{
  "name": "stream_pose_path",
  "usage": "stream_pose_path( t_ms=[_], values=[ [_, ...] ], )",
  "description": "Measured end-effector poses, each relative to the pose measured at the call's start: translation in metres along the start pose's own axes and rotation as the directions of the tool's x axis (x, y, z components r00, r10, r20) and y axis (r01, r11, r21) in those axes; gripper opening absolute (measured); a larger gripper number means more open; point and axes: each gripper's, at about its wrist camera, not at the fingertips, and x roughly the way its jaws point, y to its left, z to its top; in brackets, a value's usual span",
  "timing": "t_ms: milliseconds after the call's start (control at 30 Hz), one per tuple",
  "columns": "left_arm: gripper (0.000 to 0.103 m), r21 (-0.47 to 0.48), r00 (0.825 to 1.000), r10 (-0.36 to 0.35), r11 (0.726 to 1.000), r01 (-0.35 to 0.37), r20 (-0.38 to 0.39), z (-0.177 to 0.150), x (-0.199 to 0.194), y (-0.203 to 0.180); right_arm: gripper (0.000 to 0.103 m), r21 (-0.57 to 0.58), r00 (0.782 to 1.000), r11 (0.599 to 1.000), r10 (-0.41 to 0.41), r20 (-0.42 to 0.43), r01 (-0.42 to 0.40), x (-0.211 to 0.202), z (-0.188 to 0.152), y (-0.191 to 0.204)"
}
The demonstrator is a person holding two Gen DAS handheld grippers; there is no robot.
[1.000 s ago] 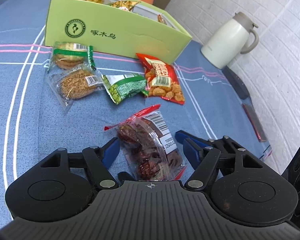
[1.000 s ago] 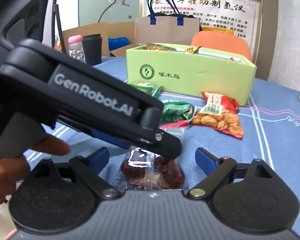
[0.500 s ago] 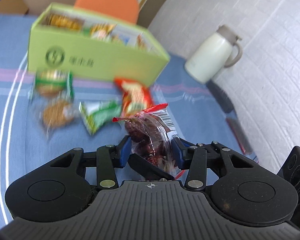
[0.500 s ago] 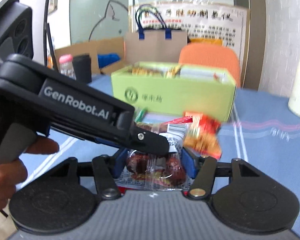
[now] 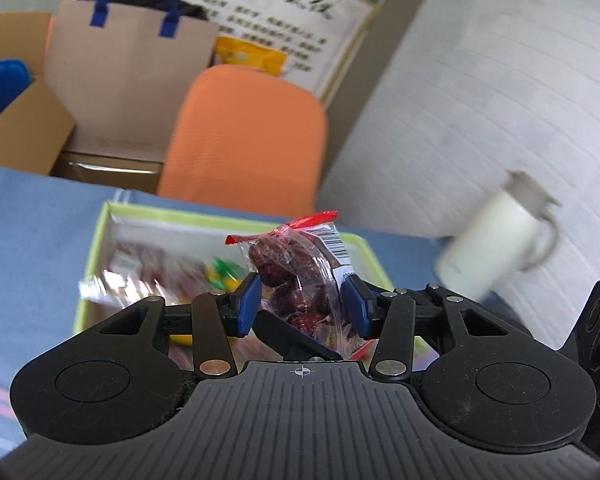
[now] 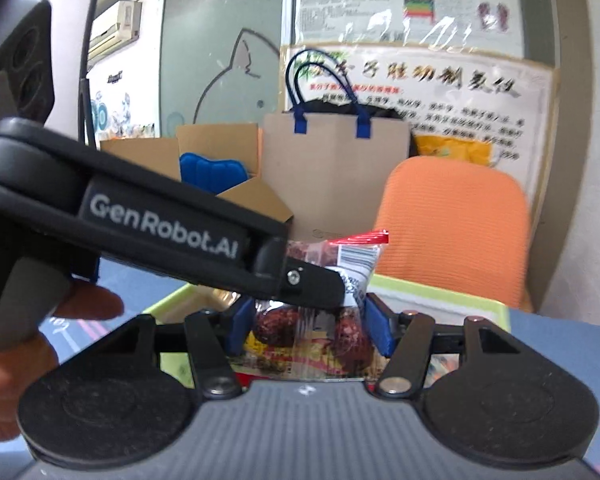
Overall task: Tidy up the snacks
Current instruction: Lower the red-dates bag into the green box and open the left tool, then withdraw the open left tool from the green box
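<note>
A clear packet of dark red dates with a red top seal is pinched by both grippers at once. My left gripper is shut on its sides, and my right gripper is shut on the packet too. They hold it in the air above the open light-green snack box, which holds several packets, blurred. The left gripper's body crosses the right wrist view from the left. The box's rim shows behind the packet there.
A white thermos jug stands on the blue tablecloth right of the box. An orange chair, a brown paper bag and cardboard boxes stand behind the table. A white brick wall is at the right.
Both grippers closed on the date packet and lifted it off the table, carrying it forward over the green box. The other snacks on the cloth have dropped out of view.
</note>
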Motion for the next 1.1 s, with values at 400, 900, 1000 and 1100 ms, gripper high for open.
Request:
stream_pose_path(
  t_ms=[400, 900, 1000, 1100],
  values=[
    [0.037, -0.071, 0.998, -0.009, 0.997, 0.005, -0.066, 0.001, 0.057, 0.056, 0.086, 0.025, 0.992, 1.000, 0.021, -0.122, -0.018, 0.071, -0.013, -0.008],
    [0.075, -0.023, 0.968, 0.000, 1.000, 0.006, 0.250, -0.026, -0.113, 0.037, 0.093, -0.119, 0.988, 0.992, -0.017, 0.153, 0.035, -0.036, 0.024, 0.021],
    [0.075, -0.014, 0.969, 0.066, 0.998, -0.065, 0.238, -0.049, -0.130, 0.037, 0.093, -0.113, 0.983, 0.993, 0.001, 0.186, 0.020, -0.063, 0.009, 0.037],
    [0.075, -0.015, 0.974, 0.112, 0.994, -0.111, 0.197, -0.067, -0.134, 0.040, 0.093, -0.106, 0.989, 0.994, 0.024, 0.143, -0.009, -0.080, -0.016, 0.054]
  ],
)
